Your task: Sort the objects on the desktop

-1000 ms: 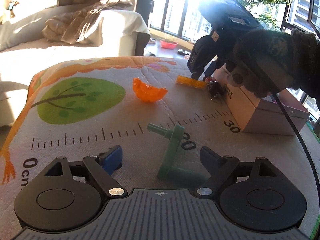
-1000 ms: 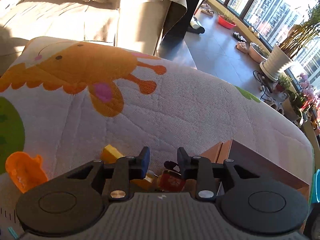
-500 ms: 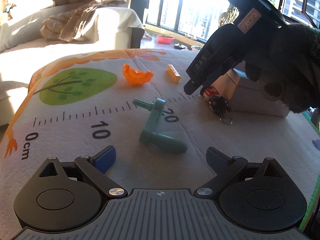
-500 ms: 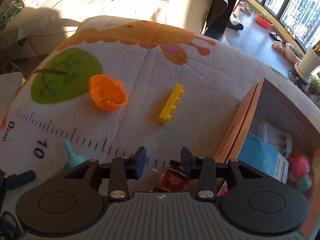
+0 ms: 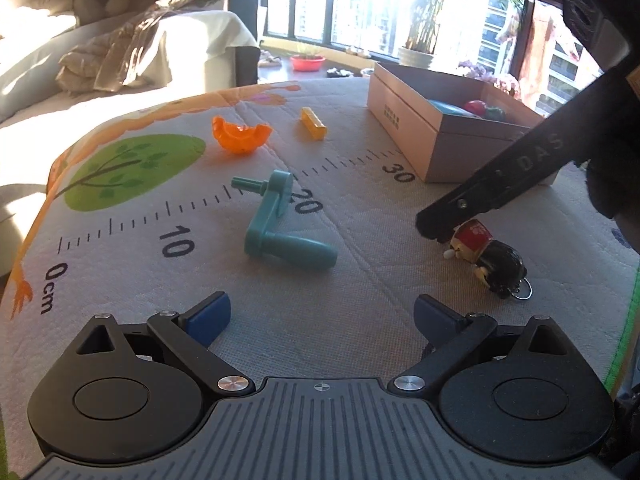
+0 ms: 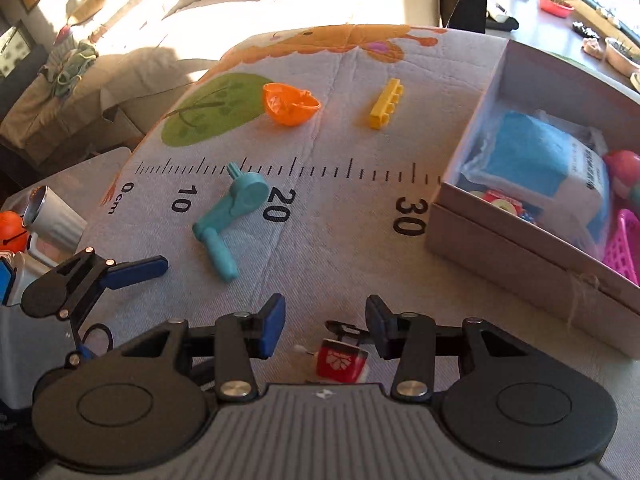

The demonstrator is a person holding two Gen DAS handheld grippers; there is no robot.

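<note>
Left hand-held gripper [image 5: 322,314] spread wide, empty, above mat [image 5: 360,280]. Right hand-held gripper [image 6: 326,326] jaws opening, doll keychain [image 6: 340,362] loose between them, near box [image 6: 520,256].

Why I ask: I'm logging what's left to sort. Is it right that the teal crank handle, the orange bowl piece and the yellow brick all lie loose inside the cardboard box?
Not quite. The teal crank handle, orange bowl piece and yellow brick do lie loose, but on the printed mat, outside the cardboard box. The right wrist view shows it.
</note>
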